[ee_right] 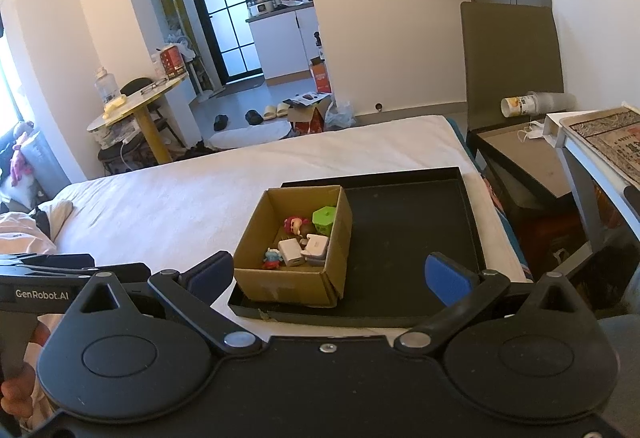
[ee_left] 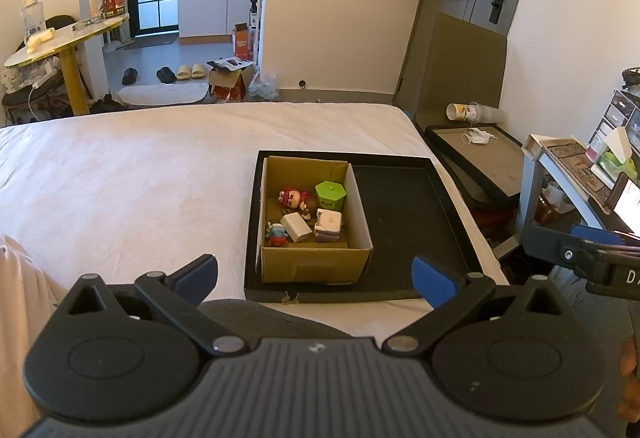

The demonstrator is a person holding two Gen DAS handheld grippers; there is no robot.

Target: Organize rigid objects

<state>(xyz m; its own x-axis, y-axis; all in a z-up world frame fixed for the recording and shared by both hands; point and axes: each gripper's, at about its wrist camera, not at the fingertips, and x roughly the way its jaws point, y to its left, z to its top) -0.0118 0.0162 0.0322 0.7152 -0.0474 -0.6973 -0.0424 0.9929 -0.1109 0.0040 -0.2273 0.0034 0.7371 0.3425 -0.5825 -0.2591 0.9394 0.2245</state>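
Two tongs, both spread wide and gripping nothing, hover over the near edge of a bed covered in white cloth. The left tongs and right tongs sit low in their own views, their bodies hiding the bed's front edge. Beyond the bed lies a room with a round yellow-legged desk at left and a kitchen doorway behind. On the bed's right part rests a black tray, its right half bare. A cardboard box fills the tray's left half. Inside it are a green hexagonal container, white chargers, a red-haired figurine and a small blue figure, partly hidden by the box wall.
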